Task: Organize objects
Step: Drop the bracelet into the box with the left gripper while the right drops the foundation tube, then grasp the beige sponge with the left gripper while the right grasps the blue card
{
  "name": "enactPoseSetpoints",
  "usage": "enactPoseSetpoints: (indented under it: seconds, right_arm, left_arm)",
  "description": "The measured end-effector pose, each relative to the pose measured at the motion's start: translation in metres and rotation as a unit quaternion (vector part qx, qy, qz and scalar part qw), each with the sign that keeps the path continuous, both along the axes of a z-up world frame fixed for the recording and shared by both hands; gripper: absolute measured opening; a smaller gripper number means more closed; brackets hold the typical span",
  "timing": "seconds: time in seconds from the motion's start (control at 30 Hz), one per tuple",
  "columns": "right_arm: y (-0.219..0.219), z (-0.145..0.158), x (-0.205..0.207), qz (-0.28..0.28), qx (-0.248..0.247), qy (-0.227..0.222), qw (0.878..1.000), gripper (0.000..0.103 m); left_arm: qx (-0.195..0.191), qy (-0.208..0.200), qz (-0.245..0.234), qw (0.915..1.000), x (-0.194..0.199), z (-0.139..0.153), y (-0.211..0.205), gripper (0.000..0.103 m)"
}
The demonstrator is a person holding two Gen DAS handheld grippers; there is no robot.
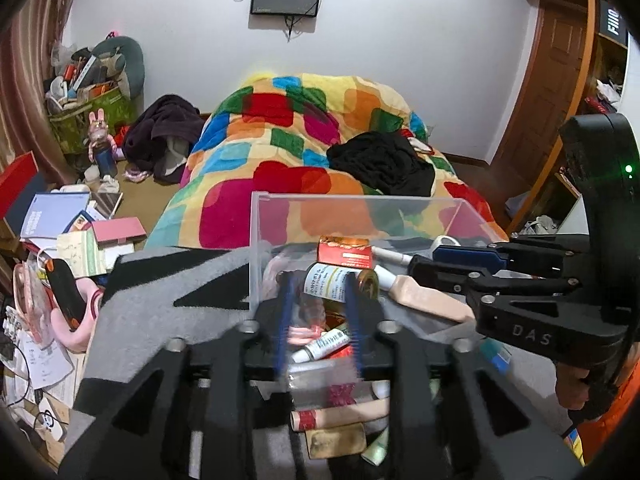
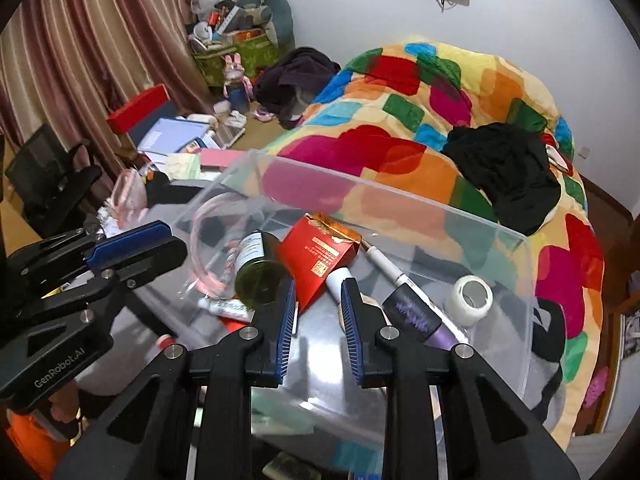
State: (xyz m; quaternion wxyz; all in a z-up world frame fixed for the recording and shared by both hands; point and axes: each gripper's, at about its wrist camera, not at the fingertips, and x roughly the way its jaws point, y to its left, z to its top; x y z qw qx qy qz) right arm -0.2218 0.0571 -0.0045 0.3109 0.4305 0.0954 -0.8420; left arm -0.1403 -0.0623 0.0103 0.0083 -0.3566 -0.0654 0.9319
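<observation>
The left hand-held gripper point(image 1: 320, 312) hangs over the clear plastic bin point(image 1: 256, 240) with its jaws a little apart and nothing pinched, just above the labelled bottle point(image 1: 326, 282) lying inside; the right hand-held gripper point(image 2: 318, 312) is likewise released, its narrow gap empty over the bin floor beside the red carton point(image 2: 316, 258) and white tube point(image 2: 338, 280). The step looks like dropping items into the bin; next, each must fetch 1 of the loose tubes point(image 1: 340, 418) lying outside it.

Blanket point(image 2: 400, 148): yellow ground, red, orange, green, blue and magenta blocks. Box point(image 2: 320, 256): red with gold top. Bottle point(image 2: 256, 268): dark green, white label. Tape roll point(image 2: 472, 294): white. Curtain point(image 2: 80, 52): maroon and beige stripes. Gripper pads point(image 2: 286, 336): blue, ribbed.
</observation>
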Motion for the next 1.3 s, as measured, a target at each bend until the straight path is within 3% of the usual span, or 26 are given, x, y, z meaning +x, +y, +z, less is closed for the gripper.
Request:
enactPoseSetpoints:
  seconds: [0.17,0.23,0.5,0.73,1.03,1.2,1.3]
  right_arm:
    - [0.020,0.019,0.022,-0.013,-0.018,0.023,0.999,0.033]
    - [0.030,0.026,0.031,-0.021,-0.026,0.035,0.999,0.043]
    - [0.071,0.033,0.064,-0.055,-0.035,0.060,0.996,0.059]
    - [0.095,0.009,0.077,-0.076,-0.018,0.038,0.996,0.060]
    - [0.116,-0.037,0.082,-0.086,0.002,-0.023,0.996,0.061]
    - [0.116,-0.053,0.086,-0.079,0.021,-0.037,0.996,0.073]
    - [0.115,-0.060,0.084,-0.076,0.030,-0.046,0.996,0.074]
  left_arm:
    - [-0.013,0.027,-0.008,0.9995,0.019,0.017,0.006,0.053]
    - [-0.020,0.034,-0.011,0.9991,0.028,0.020,0.008,0.063]
    - [-0.048,0.026,-0.024,0.9982,0.056,0.013,0.016,0.078]
    - [-0.057,-0.019,-0.025,0.9979,0.071,-0.018,0.011,0.079]
    - [-0.064,-0.096,-0.013,0.9932,0.074,-0.064,-0.010,0.079]
    - [-0.069,-0.119,-0.033,0.9900,0.070,-0.076,-0.003,0.079]
    - [-0.073,-0.117,-0.045,0.9895,0.066,-0.077,0.006,0.079]
